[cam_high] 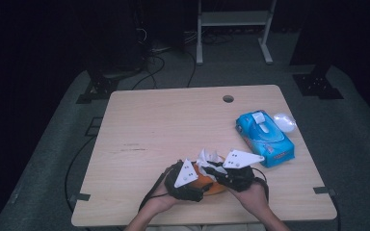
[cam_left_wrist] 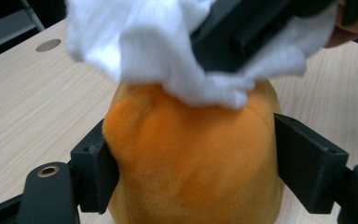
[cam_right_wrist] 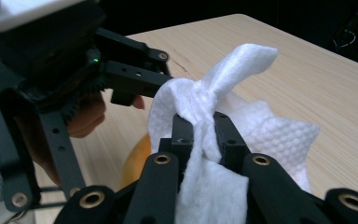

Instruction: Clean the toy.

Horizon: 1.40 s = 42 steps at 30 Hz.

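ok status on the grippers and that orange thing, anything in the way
Left gripper clamped on orange fuzzy object. Right gripper shut on white wipe, pressed on its top. Wipe pack sits off to the side, apart.

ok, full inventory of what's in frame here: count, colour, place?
orange soft object: 1, orange, near table edge, clamped between the left jaws
white wipe: 1, white, on top of the orange object, pinched by the right jaws
wipes pack: 1, blue, table right
clear plastic piece: 1, translucent white, beside the pack
table: 1, light wood
left gripper: 1, black
right gripper: 1, black
hands: 2, bottom of the high view
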Available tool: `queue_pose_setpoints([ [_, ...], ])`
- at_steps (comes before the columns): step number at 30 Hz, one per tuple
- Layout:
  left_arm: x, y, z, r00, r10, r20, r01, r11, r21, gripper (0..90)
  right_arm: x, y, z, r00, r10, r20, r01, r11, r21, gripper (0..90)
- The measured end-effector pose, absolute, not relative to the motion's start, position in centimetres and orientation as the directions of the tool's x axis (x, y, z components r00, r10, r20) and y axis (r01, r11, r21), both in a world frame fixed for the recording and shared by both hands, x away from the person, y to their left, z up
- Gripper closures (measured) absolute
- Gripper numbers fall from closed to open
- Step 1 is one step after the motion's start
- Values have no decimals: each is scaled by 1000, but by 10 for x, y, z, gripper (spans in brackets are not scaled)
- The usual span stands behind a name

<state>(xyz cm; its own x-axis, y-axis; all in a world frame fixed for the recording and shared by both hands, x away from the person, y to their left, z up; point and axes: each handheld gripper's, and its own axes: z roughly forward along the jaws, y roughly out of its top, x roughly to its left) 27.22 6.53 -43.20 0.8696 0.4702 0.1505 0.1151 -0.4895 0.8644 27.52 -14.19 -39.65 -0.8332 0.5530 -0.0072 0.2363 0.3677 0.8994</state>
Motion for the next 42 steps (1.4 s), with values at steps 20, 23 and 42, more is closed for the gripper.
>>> queue_pose_setpoints([
  [20,268,63,-427,894,421,152,80,-486,870,276,276,-148,-395,-834,552,29,256,339,905,800],
  [23,274,68,-427,889,450,84,141,-444,885,229,288,-162,-400,-800,595,79,315,305,899,801],
  [42,272,63,-424,841,508,187,76,-453,888,352,299,-179,-408,-756,639,139,386,265,884,799],
])
